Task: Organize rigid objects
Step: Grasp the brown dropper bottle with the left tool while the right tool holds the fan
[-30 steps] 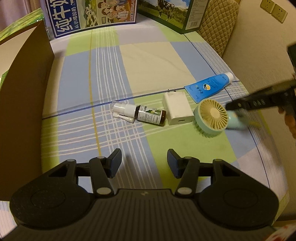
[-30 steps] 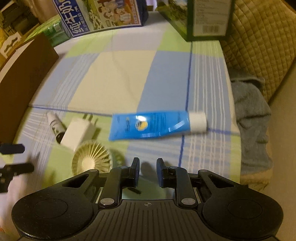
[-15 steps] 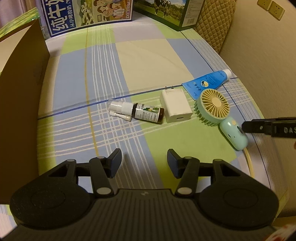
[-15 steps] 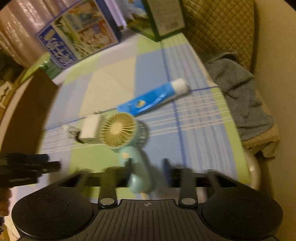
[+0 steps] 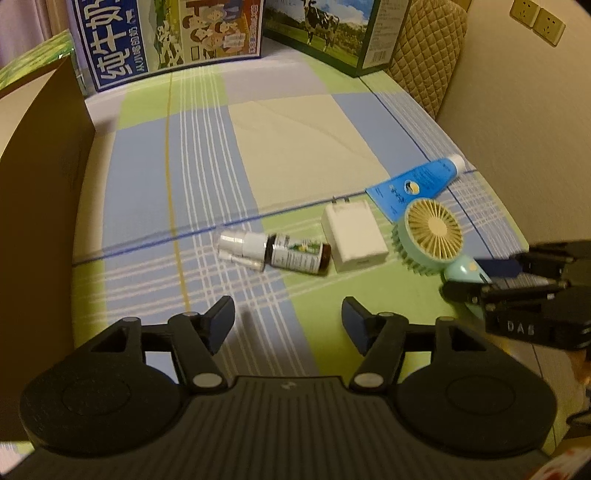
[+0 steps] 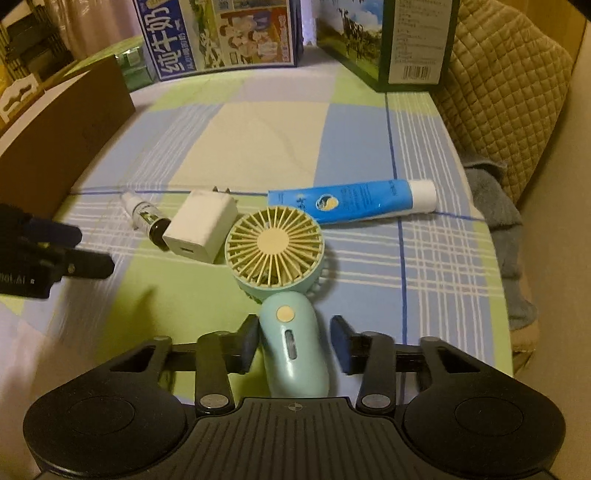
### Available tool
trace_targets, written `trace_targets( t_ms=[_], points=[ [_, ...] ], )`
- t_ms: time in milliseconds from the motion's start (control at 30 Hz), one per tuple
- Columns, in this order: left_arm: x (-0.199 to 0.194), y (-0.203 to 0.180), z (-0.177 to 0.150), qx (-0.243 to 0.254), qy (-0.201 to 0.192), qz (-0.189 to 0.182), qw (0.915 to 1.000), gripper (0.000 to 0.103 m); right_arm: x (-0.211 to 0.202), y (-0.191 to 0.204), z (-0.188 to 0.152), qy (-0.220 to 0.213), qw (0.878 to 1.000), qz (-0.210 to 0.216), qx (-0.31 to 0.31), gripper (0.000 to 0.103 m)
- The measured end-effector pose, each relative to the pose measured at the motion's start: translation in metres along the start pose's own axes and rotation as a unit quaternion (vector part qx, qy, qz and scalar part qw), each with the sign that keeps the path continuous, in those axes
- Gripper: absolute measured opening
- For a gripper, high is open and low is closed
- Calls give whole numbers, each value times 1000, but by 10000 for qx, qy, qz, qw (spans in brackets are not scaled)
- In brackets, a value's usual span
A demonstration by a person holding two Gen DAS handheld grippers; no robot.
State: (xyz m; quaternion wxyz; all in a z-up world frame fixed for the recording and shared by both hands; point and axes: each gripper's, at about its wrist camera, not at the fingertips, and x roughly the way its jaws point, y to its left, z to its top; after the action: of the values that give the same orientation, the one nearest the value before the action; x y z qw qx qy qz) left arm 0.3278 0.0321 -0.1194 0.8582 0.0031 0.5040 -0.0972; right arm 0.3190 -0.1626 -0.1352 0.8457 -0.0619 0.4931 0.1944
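Jaws, right gripper [image 6: 293,343]: closing around the handle of the handheld fan [image 6: 282,273]; the left pad touches or all but touches the handle's side, the right pad stands off with a gap showing. No firm clamp visible.

Jaws, left gripper [image 5: 288,321]: opening, about half spread, nothing between the pads; poised over bare cloth in front of the row of items.

Handheld fan: mint-green body, cream grille facing up, lying flat on the tablecloth [image 6: 258,140], handle toward the right gripper, head just beside the charger and overlapping the tail of the tube.

USB charger [image 6: 201,230]: white block, prongs pointing away, lying between the fan head and the spray bottle, touching or nearly touching both.

Spray bottle [image 5: 275,253]: small, brown glass, white nozzle cap, green-and-white label, on its side to the left of the charger.

Blue tube [image 6: 354,201]: white cap, lying flat behind the fan, cap end toward the right edge of the table.

Tablecloth: checked in blue, green and cream.

Cardboard box [image 5: 40,155]: brown, at the left edge of the table.

Milk carton [image 6: 221,35]: blue, printed, upright at the far edge.

Green carton [image 6: 399,40]: cow picture, beside the blue one.

Quilted cushion [image 6: 506,77]: tan, right of the table, with a grey towel [image 6: 506,229] below it.
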Motion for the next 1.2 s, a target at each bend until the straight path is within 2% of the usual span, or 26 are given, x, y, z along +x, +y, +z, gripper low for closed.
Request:
trace_targets(
  t_ms=[267, 500, 633, 767, 833, 1067, 1133, 1200],
  points=[
    [15, -1, 13, 229, -163, -34, 9996, 64, -4, -22, 1, -61, 9983, -340, 468, 34],
    [26, -4, 18, 598, -277, 81, 9978, 64, -8, -33, 2, -83, 9969, -324, 717, 34],
    [32, 0, 21, 634, -227, 110, 9977, 65, -8, -33, 2, -78, 9968, -316, 731, 34],
    [36, 5, 24, 603, -179, 162, 9979, 72, -7, -34, 2, -72, 9966, -297, 760, 34],
    [36, 7, 26, 573, -148, 85, 9982, 72, -8, -34, 2, -71, 9967, -308, 742, 34],
    [42, 11, 29, 698, -224, 205, 9971, 75, -6, -34, 5, -47, 9970, -325, 701, 34],
    [44, 11, 28, 841, -209, 135, 9961, 75, -6, -34, 5, -48, 9970, -317, 700, 34],
    [49, 14, 28, 894, -1, -23, 9960, 74, -5, -34, 6, -48, 9970, -323, 700, 34]
  ],
)
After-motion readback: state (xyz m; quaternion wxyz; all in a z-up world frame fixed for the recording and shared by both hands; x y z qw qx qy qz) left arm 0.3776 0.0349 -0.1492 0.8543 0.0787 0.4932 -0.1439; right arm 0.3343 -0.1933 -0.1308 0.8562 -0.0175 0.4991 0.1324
